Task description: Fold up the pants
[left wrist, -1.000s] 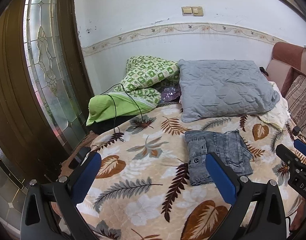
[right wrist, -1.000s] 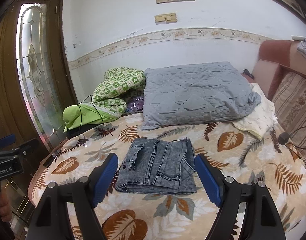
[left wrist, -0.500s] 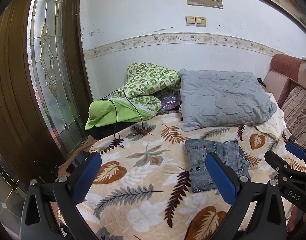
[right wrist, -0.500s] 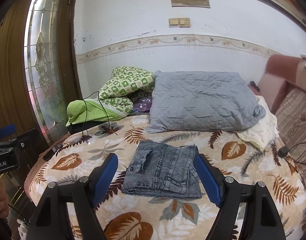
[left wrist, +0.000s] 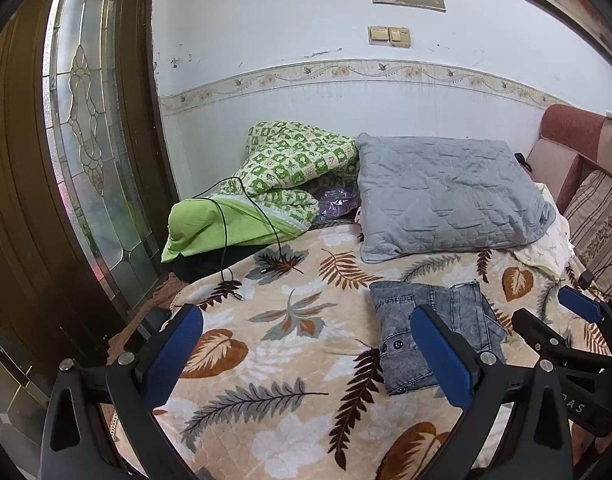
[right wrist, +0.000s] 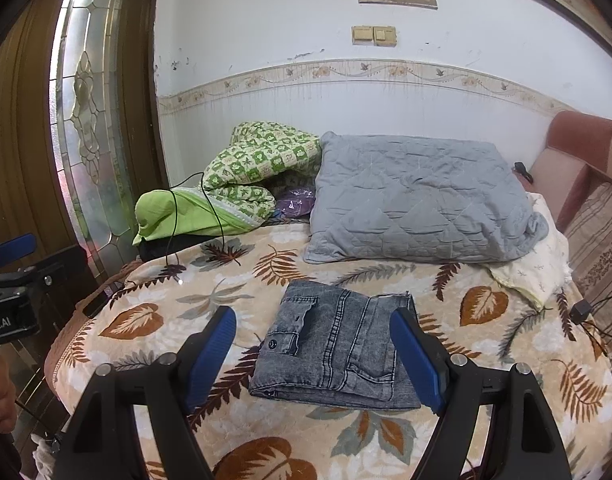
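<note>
Grey washed denim pants lie folded into a compact rectangle on the leaf-patterned blanket. They also show in the left wrist view, right of centre. My right gripper is open and empty, held above the bed in front of the pants. My left gripper is open and empty, to the left of the pants. The right gripper also appears at the right edge of the left wrist view, and the left gripper at the left edge of the right wrist view.
A grey quilted pillow and a green patterned quilt lie at the head of the bed by the wall. A black cable runs over the quilt. A wooden door with glass panel stands left; a sofa right.
Both grippers have pulled back and risen away from the bed, so more wall shows. The folded pants have not moved.
</note>
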